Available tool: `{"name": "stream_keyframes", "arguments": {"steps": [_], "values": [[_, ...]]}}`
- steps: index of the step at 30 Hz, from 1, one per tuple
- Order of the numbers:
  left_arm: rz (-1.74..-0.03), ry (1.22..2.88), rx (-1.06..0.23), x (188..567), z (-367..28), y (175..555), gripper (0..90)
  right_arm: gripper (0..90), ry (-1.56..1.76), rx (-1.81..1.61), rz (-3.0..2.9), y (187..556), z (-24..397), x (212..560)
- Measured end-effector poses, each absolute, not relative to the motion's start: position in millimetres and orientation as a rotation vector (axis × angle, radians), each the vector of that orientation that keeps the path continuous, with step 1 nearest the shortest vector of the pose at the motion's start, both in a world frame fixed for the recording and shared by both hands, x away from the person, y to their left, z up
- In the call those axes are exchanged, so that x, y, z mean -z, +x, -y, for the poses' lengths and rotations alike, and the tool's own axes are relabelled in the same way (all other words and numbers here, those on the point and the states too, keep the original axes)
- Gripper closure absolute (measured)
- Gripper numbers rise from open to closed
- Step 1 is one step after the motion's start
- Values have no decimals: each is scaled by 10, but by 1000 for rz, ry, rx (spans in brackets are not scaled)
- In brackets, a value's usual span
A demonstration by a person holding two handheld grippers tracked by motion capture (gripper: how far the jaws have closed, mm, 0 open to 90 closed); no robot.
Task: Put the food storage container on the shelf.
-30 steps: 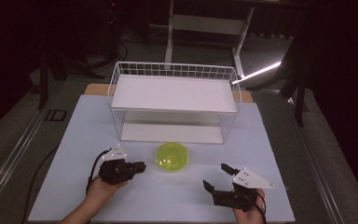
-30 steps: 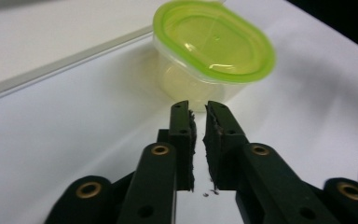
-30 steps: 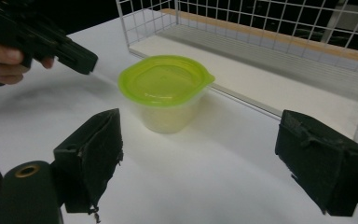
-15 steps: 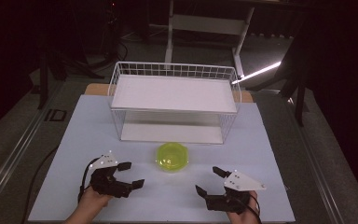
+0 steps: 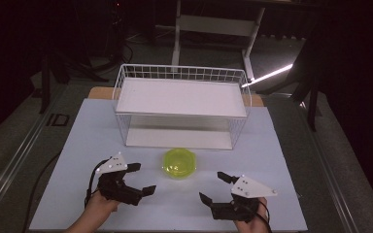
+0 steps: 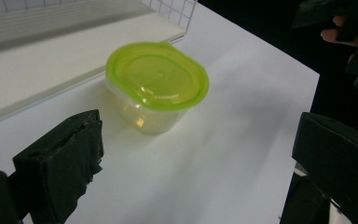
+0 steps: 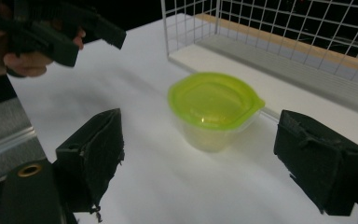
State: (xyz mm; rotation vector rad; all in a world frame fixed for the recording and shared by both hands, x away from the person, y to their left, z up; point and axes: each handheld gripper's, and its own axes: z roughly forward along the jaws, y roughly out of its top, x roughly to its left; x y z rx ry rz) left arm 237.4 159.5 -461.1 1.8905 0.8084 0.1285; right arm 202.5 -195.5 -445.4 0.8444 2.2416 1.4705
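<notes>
Small clear container (image 5: pixel 179 165) with a lime-green lid (image 6: pixel 157 74) sits upright on the white counter (image 5: pixel 281 160), just in front of the white wire basket (image 5: pixel 182 104), near the middle of the basket's front side. Lid is on, container touching neither gripper.

Left hand-held gripper (image 5: pixel 138 179) sits to the left of the container and a bit nearer the person, near it but apart. Its jaws have just been opening and now stand wide apart, nothing between them; in the left gripper view the container lies ahead, past the jaw tips.

Right hand-held gripper (image 5: pixel 213 187) sits to the right of the container, also nearer the person, near but apart. Jaws spread wide, empty; in the right gripper view the container lies ahead, beyond the two black pads (image 7: pixel 93 154).

Both grippers point roughly toward the container from either side. Basket holds a white shelf board (image 5: pixel 182 97) up top and another white board at its base.
</notes>
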Motion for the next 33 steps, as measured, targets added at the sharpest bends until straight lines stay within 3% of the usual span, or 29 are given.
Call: {"name": "stream_keyframes", "arguments": {"steps": [17,33], "values": [[-816,1838,-97,4375,-1517,2698,29,138,910,-1507,-2216,2489,1811,4234],[-895,1853,-83,4502,-1377,2997,32,161,1077,-1541,-2259,2918,1639,4465]]}}
